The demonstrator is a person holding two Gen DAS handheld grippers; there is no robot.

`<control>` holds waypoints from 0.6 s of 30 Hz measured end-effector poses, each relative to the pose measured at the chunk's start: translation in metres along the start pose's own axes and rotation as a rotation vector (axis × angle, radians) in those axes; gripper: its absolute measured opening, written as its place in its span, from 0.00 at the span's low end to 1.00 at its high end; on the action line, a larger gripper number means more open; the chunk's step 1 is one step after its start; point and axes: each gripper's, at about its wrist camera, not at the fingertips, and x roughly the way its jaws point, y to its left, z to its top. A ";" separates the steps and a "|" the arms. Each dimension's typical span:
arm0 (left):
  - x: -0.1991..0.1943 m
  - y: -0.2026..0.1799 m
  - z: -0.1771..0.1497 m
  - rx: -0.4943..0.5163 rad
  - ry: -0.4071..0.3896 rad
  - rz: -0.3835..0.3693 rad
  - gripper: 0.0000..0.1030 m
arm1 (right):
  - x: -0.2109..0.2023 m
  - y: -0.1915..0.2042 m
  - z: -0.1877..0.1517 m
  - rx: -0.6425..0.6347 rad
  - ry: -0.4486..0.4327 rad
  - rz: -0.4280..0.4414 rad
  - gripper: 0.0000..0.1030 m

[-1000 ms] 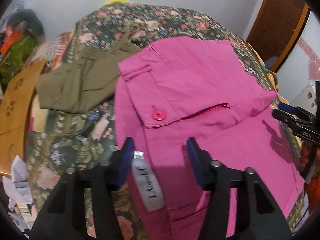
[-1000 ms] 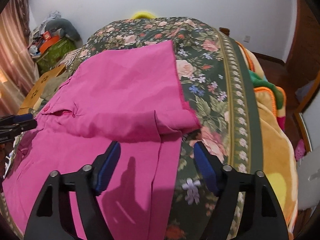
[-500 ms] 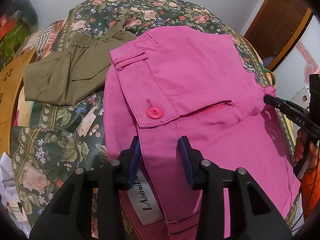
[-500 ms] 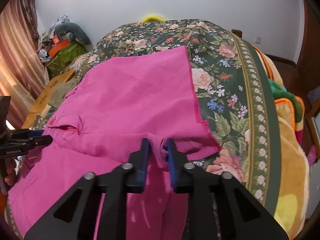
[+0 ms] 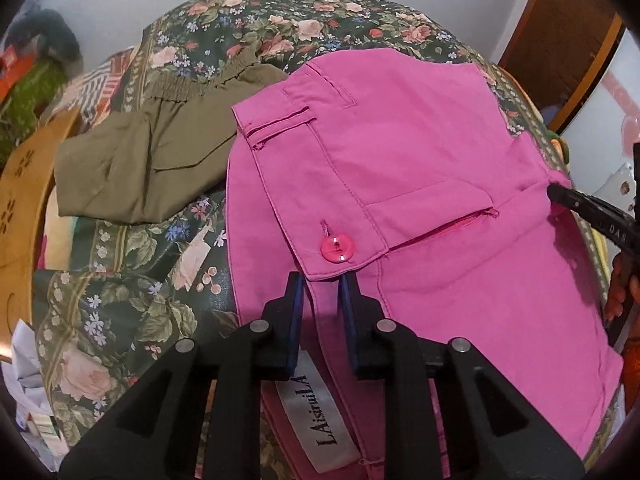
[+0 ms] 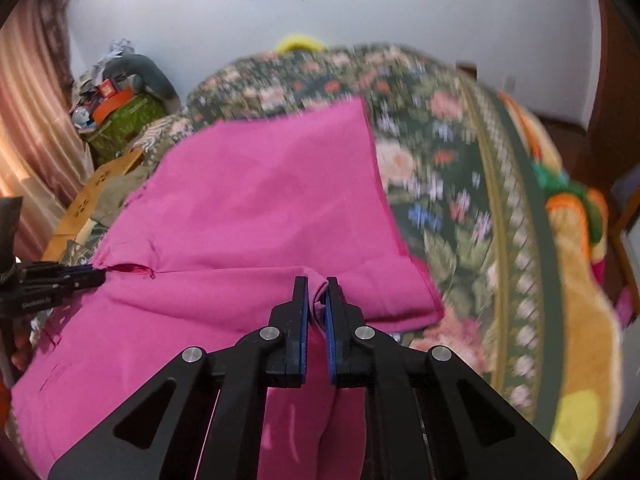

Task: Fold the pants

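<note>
One fold done on pink pants (image 5: 420, 168); left claw (image 5: 322, 280) pinches waistband, right claw (image 6: 316, 284) pinches folded edge, next fold pending.

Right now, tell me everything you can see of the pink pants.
The pink pants look like woven cotton, lying partly folded on the floral bedspread. A waistband with a pink button, a zip fly and a white brand label show. The left gripper pinches the waistband corner; the right gripper pinches a fold edge. One edge overlaps the olive pants.
</note>
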 end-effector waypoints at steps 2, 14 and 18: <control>0.001 -0.002 -0.001 0.007 -0.003 0.007 0.21 | 0.000 -0.004 0.001 0.016 0.001 0.018 0.06; -0.038 0.010 0.001 -0.013 -0.044 -0.053 0.24 | -0.049 -0.025 0.015 0.068 -0.021 -0.054 0.30; -0.041 0.017 0.016 -0.047 -0.072 -0.063 0.40 | -0.050 -0.036 0.021 0.107 -0.042 -0.067 0.38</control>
